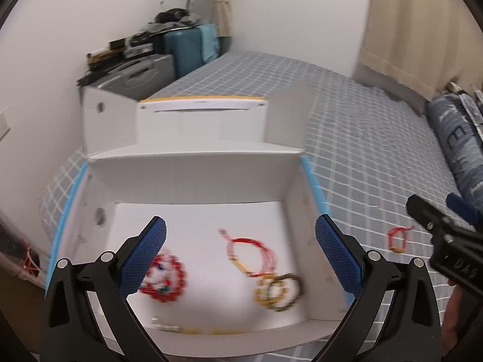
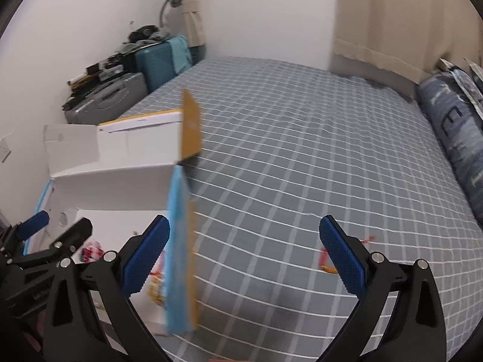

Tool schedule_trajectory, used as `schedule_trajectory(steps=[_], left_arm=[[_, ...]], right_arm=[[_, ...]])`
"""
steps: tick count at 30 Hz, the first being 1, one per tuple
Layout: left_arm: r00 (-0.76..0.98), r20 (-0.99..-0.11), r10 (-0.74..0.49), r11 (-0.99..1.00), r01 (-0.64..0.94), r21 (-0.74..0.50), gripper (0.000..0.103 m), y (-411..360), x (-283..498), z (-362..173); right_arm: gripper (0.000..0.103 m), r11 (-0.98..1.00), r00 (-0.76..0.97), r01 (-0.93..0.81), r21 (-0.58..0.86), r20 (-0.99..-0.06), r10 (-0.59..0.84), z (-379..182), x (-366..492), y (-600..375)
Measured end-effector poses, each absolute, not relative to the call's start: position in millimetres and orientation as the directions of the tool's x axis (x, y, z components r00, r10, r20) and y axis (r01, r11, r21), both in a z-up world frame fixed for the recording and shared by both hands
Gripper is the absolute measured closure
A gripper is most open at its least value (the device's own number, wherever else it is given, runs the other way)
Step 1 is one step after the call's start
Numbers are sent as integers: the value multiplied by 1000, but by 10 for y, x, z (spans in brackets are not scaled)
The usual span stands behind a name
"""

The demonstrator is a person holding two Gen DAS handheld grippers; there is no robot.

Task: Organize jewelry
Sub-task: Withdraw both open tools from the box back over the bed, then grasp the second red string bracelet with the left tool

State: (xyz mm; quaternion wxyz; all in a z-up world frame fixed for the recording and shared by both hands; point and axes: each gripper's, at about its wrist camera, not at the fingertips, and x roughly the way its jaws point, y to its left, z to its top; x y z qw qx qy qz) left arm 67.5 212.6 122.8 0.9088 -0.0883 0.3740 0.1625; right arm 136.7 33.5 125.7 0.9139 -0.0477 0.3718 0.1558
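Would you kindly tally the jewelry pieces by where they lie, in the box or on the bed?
In the white box: 4, namely red beaded bracelet, red-pink string bracelet, brown-yellow beaded bracelets, pale chain.
On the checked bedspread: 1, small red bracelet.
Total: 5

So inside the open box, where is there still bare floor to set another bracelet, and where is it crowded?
The box floor is bare along the back wall and in the gap between the red bead bracelet and the red cord bracelet. The front right is crowded: the cord bracelet touches the yellow and dark bead bracelets. One small bracelet lies outside on the checked bedspread.
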Motion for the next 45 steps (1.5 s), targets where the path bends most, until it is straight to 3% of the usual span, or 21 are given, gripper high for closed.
schedule_trajectory(steps=[13, 20, 32, 45], left_arm=[[680, -728, 89, 984, -172, -40, 6, 698, 1179, 1107], [631, -776, 0, 998, -47, -38, 6, -38, 1595, 717], [550, -835, -26, 1000, 7, -26, 6, -500, 2220, -2], [480, -877, 22, 999, 27, 39, 7, -603, 2529, -510]], right_arm=[[8, 993, 658, -114, 30, -747, 98, 998, 1597, -1208], [8, 999, 620, -18, 39, -784, 42, 684, 1714, -1983], [8, 999, 514, 45, 23, -858, -3, -18, 1968, -2590], [8, 999, 487, 38, 26, -873, 4, -266, 2134, -2609]])
